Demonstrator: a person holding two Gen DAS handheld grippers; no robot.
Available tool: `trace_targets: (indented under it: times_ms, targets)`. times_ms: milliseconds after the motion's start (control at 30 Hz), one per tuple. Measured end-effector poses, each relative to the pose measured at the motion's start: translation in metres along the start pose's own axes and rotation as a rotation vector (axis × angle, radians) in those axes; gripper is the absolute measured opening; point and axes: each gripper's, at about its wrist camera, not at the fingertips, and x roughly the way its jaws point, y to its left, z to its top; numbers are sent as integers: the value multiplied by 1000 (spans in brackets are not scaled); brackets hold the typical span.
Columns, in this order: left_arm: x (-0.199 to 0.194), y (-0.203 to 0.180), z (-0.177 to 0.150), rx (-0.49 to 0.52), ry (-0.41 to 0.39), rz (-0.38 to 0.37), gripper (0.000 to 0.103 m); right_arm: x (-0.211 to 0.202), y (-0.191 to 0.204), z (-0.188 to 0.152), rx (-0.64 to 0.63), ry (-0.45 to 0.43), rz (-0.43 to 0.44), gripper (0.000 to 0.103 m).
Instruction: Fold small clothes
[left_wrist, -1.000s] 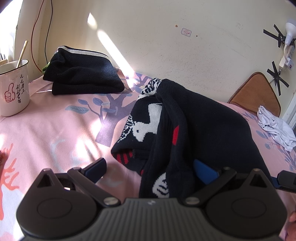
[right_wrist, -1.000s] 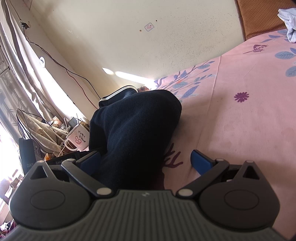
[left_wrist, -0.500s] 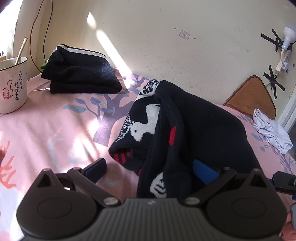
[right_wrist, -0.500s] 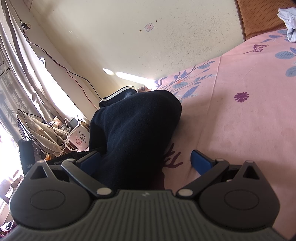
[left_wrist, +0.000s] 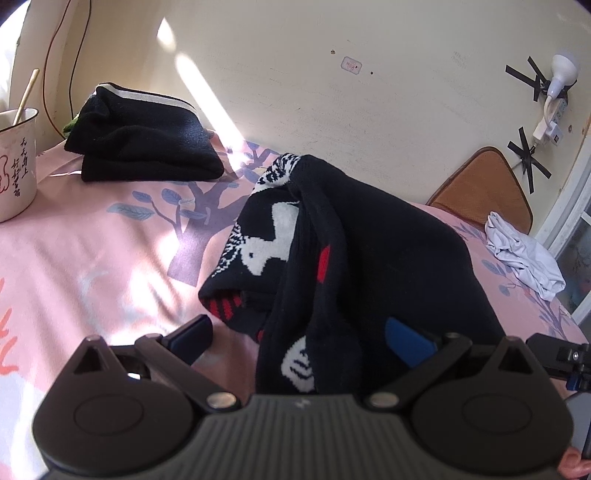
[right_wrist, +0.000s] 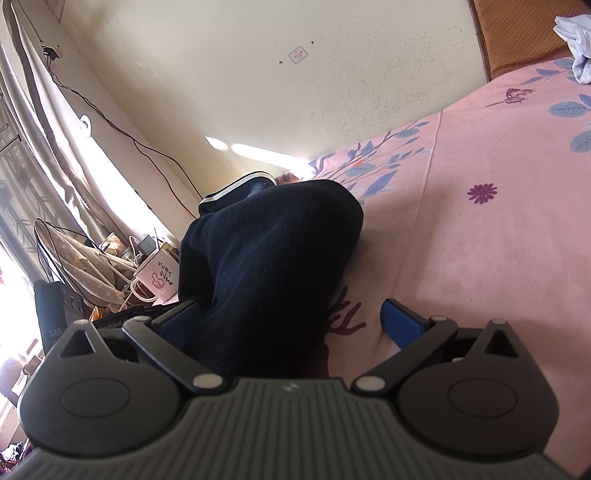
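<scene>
A black knit garment (left_wrist: 369, 236) with white and red patterns lies bunched on the pink sheet (left_wrist: 92, 258). It hangs between the wide-apart fingers of my left gripper (left_wrist: 299, 332), which is open. In the right wrist view the same dark garment (right_wrist: 266, 251) fills the space between the fingers of my right gripper (right_wrist: 291, 317), also open, with the jaws far apart. Whether the cloth rests on either gripper's body is hidden.
A folded black garment with a white stripe (left_wrist: 144, 144) lies at the back left by the wall. A white mug (left_wrist: 14, 162) stands at the far left. A crumpled white cloth (left_wrist: 524, 254) and a brown mat (left_wrist: 484, 188) are at the right.
The left wrist view has shifted slightly, so the mug slides further toward the left edge. The garment and both grippers' openings look unchanged.
</scene>
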Motion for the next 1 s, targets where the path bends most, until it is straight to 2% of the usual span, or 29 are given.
trace_targets:
  times_ms: [1000]
  targets:
    - [0, 1, -1, -6, -2, -8, 103, 0, 0, 0, 0, 0, 2, 103]
